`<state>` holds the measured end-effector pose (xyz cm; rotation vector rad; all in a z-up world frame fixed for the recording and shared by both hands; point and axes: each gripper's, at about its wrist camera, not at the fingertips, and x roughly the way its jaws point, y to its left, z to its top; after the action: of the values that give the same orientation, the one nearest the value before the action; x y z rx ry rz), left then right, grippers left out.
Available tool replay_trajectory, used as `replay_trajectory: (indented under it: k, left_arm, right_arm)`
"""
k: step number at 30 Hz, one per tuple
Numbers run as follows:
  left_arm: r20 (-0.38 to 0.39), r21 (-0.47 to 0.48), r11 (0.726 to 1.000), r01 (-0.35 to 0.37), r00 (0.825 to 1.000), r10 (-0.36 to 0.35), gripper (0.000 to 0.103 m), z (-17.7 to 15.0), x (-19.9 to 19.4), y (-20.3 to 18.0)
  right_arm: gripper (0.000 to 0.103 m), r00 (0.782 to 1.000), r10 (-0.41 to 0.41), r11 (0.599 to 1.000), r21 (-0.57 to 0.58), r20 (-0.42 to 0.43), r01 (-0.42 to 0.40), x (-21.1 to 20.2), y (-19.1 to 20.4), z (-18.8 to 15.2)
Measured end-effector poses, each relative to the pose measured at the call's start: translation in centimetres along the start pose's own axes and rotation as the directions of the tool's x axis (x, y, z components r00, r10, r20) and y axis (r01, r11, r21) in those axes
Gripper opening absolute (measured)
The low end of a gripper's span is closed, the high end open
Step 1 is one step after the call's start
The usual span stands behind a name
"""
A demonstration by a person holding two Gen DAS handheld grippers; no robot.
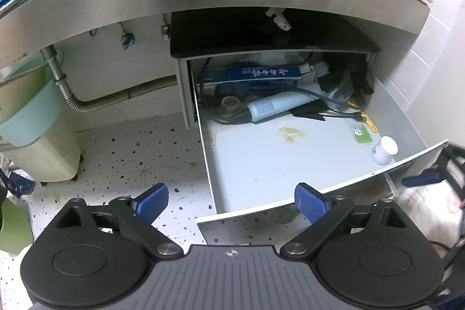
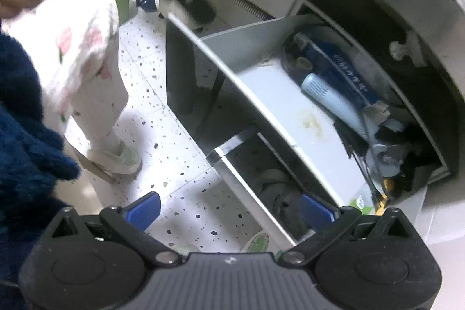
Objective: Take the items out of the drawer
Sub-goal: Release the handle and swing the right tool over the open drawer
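The drawer [image 1: 261, 161] stands pulled out ahead of my left gripper [image 1: 231, 204], whose jaws are spread wide and empty above its front edge. At the drawer's back lie a long blue box [image 1: 252, 77] and a pale blue tube [image 1: 279, 105]; a small white bottle [image 1: 384, 150] sits front right. My right gripper [image 2: 229, 212], equally wide and empty, hovers at the drawer's front corner.
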<state>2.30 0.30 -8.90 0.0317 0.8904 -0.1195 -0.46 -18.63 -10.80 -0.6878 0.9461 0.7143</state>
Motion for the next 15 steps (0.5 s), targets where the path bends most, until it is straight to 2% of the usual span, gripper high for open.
replay_trajectory:
  k: [5, 9, 11, 15]
  left_arm:
    - [-0.001, -0.019, 1.000, 0.014, 1.000, -0.014, 0.094, 0.1, -0.1, 0.3]
    - [0.006, -0.026, 0.999, 0.018, 1.000, -0.018, 0.094, 0.2, -0.1, 0.5]
    - [0.008, -0.030, 0.999, 0.021, 1.000, -0.020, 0.094, 0.2, -0.1, 0.6]
    - [0.010, -0.038, 0.999, 0.025, 1.000, -0.024, 0.094, 0.3, -0.1, 0.8]
  right_arm:
    - [0.103, 0.997, 0.029, 0.987, 0.155, 0.065, -0.038, -3.4, -4.0, 0.3]
    - [0.103, 0.991, -0.051, 0.952, 0.304, 0.120, 0.012, -4.8, -8.0, 0.5]
    - [0.103, 0.989, -0.061, 0.917, 0.398, 0.134, 0.003, -4.6, -10.3, 0.1]
    - [0.103, 0.988, -0.010, 0.800, 0.594, 0.157, -0.086, -2.9, -15.4, -0.7]
